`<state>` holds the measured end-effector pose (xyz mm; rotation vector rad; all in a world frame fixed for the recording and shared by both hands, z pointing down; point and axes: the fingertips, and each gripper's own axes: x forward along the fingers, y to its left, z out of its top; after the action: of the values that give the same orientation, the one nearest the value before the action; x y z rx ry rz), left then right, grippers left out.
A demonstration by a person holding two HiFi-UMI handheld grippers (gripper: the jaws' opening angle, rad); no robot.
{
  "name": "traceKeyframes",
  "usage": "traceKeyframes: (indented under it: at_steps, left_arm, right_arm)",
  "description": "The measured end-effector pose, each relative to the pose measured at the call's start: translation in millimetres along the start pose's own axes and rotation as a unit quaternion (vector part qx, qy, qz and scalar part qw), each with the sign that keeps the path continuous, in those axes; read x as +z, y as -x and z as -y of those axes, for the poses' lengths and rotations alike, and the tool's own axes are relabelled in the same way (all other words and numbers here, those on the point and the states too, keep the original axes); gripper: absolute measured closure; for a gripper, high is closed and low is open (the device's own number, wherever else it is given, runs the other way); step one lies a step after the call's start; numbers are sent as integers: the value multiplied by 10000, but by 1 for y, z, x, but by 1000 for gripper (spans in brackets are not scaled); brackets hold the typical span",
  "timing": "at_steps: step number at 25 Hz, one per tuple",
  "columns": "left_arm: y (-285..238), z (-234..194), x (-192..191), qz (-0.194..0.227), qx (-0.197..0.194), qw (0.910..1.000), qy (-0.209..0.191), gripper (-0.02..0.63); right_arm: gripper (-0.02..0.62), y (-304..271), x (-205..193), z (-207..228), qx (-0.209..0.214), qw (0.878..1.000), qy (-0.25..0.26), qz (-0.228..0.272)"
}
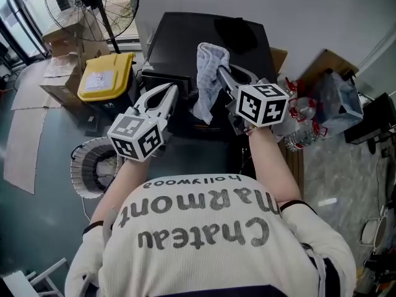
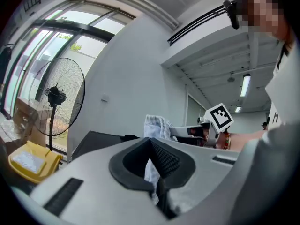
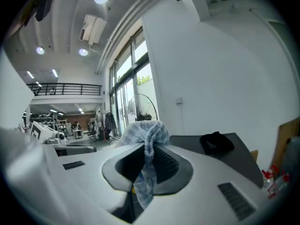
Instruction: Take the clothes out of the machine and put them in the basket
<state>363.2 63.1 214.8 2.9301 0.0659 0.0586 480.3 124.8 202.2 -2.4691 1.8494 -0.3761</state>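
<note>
A pale blue-and-white cloth [image 1: 207, 82] hangs in the air in front of the black machine [image 1: 179, 39]. My right gripper [image 1: 218, 72] is shut on its top, and in the right gripper view the cloth [image 3: 143, 132] bunches at the tips of that gripper [image 3: 146, 146] and trails down between the jaws. My left gripper [image 1: 172, 90] sits just left of it, tips together and empty. In the left gripper view, past that gripper [image 2: 151, 142], the cloth [image 2: 157, 125] shows. A black garment [image 1: 235, 33] lies on the machine's top. The round white basket [image 1: 79, 150] stands on the floor at the lower left.
A bin with a yellow lid [image 1: 106, 76] stands left of the machine, with a standing fan [image 1: 93, 5] and cardboard boxes behind it. A bag of plastic bottles [image 1: 309, 113] sits to the machine's right.
</note>
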Motion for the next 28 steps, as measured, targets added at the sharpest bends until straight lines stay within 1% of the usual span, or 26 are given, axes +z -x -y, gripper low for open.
traceKeyframes:
  at_steps: [5,9,13,17,19,21,26,28]
  left_arm:
    - [6,4,-7,253,482,9985,60,597]
    - [17,7,-14,338,748,9966,99,597]
    - [28,14,-13,401,1026,9937,187,597]
    - [36,20,-10,456,1447,9881,274,597]
    - [44,25,-13,455,1681,9843,272,597]
    - [64,26,-18,506,1949,9791,279,597]
    - [134,15,-29,628,2710,9600,331,597]
    - [159,13,-32,650,2948,9526,364,597]
  right_arm:
    - [535,13,29,-8,411,9983,-57,413]
    - [535,21,44,-25,750,9951,140,637]
    - [535,27,54,-39,1068,9919,151,666]
    - [535,29,61,-50,1547,9861,152,581]
    - [535,30,59,-57,1780,9825,171,528]
    - [535,29,53,-75,2038,9776,201,483]
    - [535,18,36,-140,2656,9631,255,357]
    - [535,16,32,-162,2849,9577,234,329]
